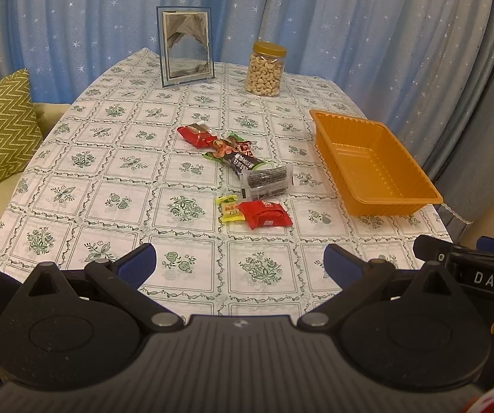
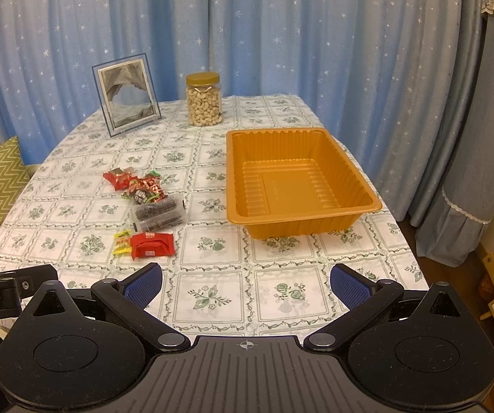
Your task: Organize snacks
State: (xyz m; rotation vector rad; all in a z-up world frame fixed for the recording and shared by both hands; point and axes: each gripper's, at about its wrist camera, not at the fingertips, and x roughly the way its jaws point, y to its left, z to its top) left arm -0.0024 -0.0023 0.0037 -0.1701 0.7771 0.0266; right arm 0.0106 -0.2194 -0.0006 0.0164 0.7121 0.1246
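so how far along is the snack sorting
Nothing done: the tray holds nothing. Nothing in hand: left gripper and right gripper are open over the near table edge. All left: the snacks lie in a loose cluster on the cloth beside the tray.

the right gripper [image 2: 246, 284] hangs wide open above the near edge of the tablecloth [image 2: 212, 296]. an empty orange tray [image 2: 371, 203] sits ahead; snack packets [image 2: 145, 203] lie scattered left of it, a cashew jar [image 2: 204, 103] behind.

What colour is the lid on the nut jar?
Gold. The cashew jar's lid shows best in the right wrist view.
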